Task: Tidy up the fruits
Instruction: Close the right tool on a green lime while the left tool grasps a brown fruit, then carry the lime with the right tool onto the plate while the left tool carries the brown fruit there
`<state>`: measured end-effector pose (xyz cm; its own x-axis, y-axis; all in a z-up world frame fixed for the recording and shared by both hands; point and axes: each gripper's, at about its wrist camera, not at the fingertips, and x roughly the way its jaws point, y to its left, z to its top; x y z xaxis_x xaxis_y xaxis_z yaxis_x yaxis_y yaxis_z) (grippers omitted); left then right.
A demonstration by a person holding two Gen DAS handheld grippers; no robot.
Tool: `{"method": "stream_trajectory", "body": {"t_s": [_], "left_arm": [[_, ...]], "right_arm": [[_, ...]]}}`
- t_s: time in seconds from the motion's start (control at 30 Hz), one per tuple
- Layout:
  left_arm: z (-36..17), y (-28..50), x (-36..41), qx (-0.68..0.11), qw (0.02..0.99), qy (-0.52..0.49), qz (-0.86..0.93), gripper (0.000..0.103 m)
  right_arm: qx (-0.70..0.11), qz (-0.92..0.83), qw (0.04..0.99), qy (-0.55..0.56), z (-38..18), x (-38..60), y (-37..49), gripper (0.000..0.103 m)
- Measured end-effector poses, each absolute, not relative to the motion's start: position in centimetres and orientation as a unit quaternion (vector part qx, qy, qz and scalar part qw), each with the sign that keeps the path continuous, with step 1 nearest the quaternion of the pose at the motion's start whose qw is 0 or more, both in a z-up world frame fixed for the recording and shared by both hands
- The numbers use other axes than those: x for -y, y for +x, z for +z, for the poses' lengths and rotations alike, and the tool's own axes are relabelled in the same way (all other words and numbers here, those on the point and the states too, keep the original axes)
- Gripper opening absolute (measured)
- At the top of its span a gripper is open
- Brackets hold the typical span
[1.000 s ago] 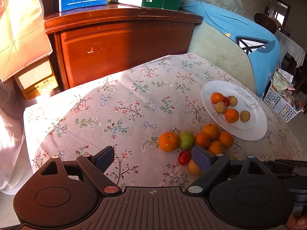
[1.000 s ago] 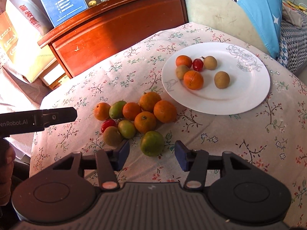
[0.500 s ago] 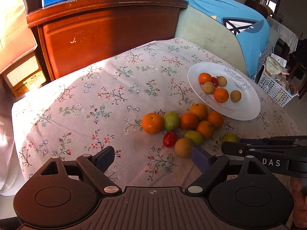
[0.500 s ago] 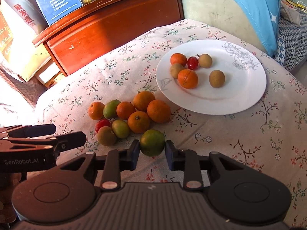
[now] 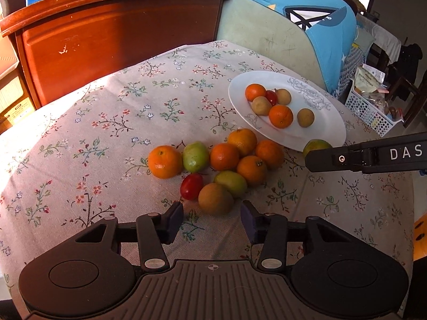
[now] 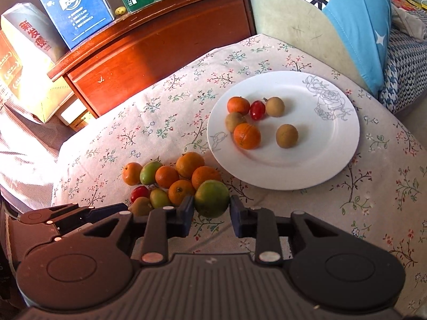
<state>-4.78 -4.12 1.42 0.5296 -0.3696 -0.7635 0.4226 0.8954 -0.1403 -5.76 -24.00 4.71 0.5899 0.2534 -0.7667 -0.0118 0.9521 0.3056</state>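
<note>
Floral tablecloth (image 6: 373,213) covered the table before a wooden cabinet (image 6: 160,45). On it, the right gripper (image 6: 210,210) pinched a green-orange citrus fruit (image 6: 211,198) beside the fruit pile (image 6: 173,181), near the white plate (image 6: 333,144). Spread wide, the left gripper (image 5: 212,220) hung just behind a brown fruit (image 5: 215,198).

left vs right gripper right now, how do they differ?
The right gripper is shut on a green-orange citrus; the left gripper is open and holds nothing. The right gripper sits near the white plate; the left gripper hangs just short of a brown round fruit at the near edge of the loose pile. Both point toward the pile over the floral cloth.
</note>
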Motion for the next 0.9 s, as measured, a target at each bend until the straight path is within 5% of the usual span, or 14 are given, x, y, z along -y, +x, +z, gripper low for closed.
{"method": "stream_trajectory", "body": {"t_s": [0.3,0.47,0.9], "left_arm": [[1.1,-4.4,5.0,-0.416,0.88,0.035,-0.224,0.041],[1.1,-4.6,5.1,-0.411,0.882,0.032,-0.23,0.026],[2.7,-5.6,4.4,-0.394,0.89,0.014,-0.23,0.026]], "right_arm": [[-0.444,0.081,0.879,0.151,4.7,24.1,-5.4,0.029],[-0.442,0.084,0.878,0.163,4.8,24.3,-5.2,0.029],[-0.44,0.088,0.877,0.17,4.7,24.5,-5.2,0.029]]}}
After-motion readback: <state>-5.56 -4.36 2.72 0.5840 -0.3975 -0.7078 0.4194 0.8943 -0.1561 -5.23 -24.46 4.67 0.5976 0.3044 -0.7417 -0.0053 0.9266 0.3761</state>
